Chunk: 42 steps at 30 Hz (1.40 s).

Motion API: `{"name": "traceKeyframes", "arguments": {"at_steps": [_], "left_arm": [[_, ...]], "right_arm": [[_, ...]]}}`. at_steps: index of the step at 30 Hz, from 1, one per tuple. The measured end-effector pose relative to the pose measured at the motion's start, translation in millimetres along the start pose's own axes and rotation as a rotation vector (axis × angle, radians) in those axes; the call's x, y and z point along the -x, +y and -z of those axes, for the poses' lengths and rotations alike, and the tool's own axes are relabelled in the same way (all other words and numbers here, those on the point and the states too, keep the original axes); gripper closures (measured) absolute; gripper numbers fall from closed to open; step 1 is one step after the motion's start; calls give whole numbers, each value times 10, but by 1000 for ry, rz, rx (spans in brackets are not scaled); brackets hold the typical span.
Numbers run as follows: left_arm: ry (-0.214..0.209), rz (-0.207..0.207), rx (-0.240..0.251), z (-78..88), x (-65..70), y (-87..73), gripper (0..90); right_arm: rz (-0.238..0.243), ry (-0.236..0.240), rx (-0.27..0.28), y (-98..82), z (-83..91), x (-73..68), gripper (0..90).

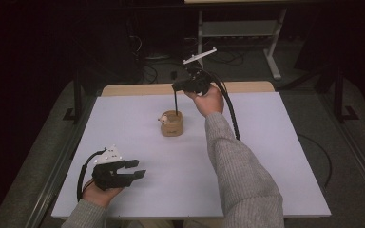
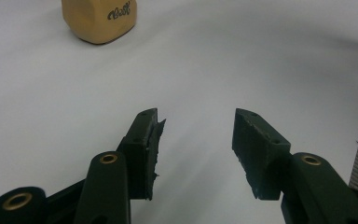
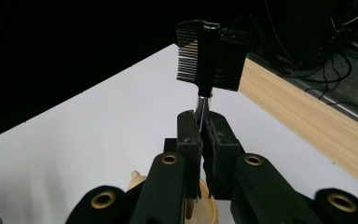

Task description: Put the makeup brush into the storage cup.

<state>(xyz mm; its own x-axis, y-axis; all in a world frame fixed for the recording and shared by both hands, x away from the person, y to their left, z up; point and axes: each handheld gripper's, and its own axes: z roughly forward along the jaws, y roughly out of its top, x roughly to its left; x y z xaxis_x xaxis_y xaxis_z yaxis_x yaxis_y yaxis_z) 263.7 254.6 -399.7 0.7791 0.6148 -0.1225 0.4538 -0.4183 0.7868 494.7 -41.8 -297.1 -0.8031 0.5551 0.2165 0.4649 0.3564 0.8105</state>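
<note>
A tan wooden holder (image 1: 172,124) stands upright at the middle of the white table (image 1: 266,156); its side also appears in the left gripper view (image 2: 100,18). My right gripper (image 1: 177,86) hovers just above it, shut on the thin shaft of a black comb-and-brush tool (image 3: 212,51). The tool's head sticks up past the jaws, and its lower end (image 1: 176,102) reaches down into the holder (image 3: 205,205). A small cream knob (image 1: 163,118) pokes out at the holder's rim. My left gripper (image 1: 139,168) rests low over the front left of the table, open (image 2: 196,135), with nothing between its jaws.
A light wooden strip (image 1: 180,88) borders the table's far edge. A black cable (image 1: 230,109) trails from the right gripper along the grey sleeve (image 1: 237,161). Behind the table are a white metal frame (image 1: 273,42), loose cables and dark floor.
</note>
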Motion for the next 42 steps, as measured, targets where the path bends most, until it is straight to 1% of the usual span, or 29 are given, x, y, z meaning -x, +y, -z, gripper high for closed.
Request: {"name": "traceKeyframes", "arguments": {"at_steps": [3, 6, 8, 12, 13, 15, 17, 20, 27, 30, 33, 36, 38, 42], "left_arm": [[-1, 5, -3, -3, -2, -3, 498], [2, -10, -7, 3, -13, 2, 494], [1, 1, 1, -3, -6, 1, 492], [-2, 2, -1, -6, -5, 0, 491], [-2, 8, 0, -8, -2, -1, 492], [-2, 9, 0, -8, -1, -2, 491], [1, 0, 0, -5, -9, -1, 490], [4, -4, 0, 1, -15, -1, 488], [6, 1, 3, 6, -15, 1, 487], [-2, 11, 17, 8, -6, 1, 487], [2, -2, 15, 13, -18, 4, 487], [2, 4, 14, 9, -17, 0, 487], [2, 5, 13, 8, -15, 0, 486], [5, 6, 11, 8, -15, 1, 480]], "right_arm": [[-2, -4, -8, -9, -28, -2, 847], [-1, -3, -6, -16, -58, -5, 847], [-3, -3, -10, -22, -78, -7, 847], [-2, -4, -19, -40, -123, -5, 847], [0, -4, -22, -45, -132, -3, 847], [-2, -3, -22, -51, -148, -8, 847], [4, -1, -24, -54, -158, -9, 847], [-6, 4, -20, -60, -178, -18, 847], [-3, 4, -31, -79, -223, -22, 846], [-5, 3, -34, -85, -237, -23, 847], [-3, 1, -38, -93, -251, -24, 846], [-7, 1, -43, -102, -262, -30, 847], [-2, 2, -38, -117, -266, -27, 846], [-19, -1, -41, -158, -274, -15, 846]]}}
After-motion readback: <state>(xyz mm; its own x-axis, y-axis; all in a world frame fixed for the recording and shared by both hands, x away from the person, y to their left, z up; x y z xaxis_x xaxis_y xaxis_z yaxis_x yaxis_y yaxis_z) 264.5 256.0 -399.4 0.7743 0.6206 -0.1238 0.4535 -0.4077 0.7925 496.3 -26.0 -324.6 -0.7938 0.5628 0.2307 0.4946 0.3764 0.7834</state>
